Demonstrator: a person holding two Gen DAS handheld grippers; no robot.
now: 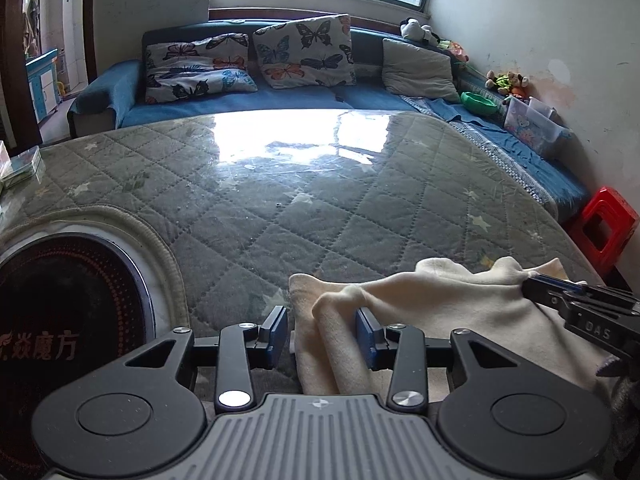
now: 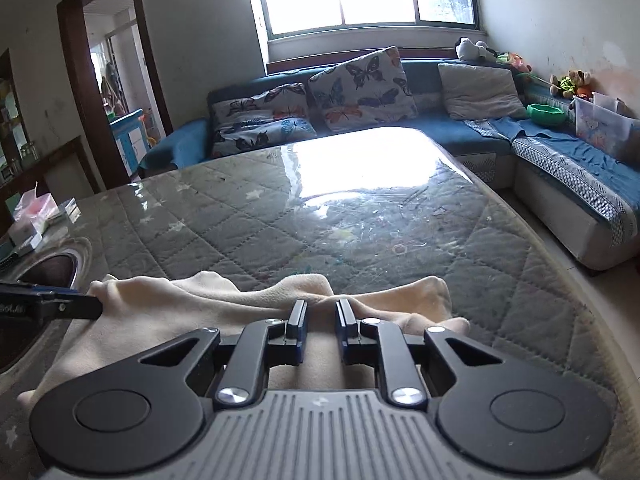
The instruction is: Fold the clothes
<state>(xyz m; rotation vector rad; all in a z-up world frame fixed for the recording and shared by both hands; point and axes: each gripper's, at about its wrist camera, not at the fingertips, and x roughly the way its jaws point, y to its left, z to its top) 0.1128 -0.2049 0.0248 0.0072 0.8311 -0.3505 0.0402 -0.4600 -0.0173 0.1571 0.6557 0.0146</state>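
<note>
A cream cloth (image 1: 440,312) lies bunched at the near edge of the quilted table (image 1: 280,200). My left gripper (image 1: 322,334) is open, its jaws standing on either side of a raised fold at the cloth's left end. In the right wrist view the cloth (image 2: 180,312) spreads under my right gripper (image 2: 321,320), whose jaws stand a little apart over a fold, not clamped. The right gripper also shows in the left wrist view (image 1: 536,284) at the cloth's right corner. The left gripper shows in the right wrist view (image 2: 96,306) at the cloth's left corner.
A round dark cooktop (image 1: 68,320) is set into the table at the left. Boxes (image 2: 36,216) sit on the table's left edge. A blue sofa (image 1: 240,100) with butterfly cushions stands behind. A red stool (image 1: 604,228) is at the right.
</note>
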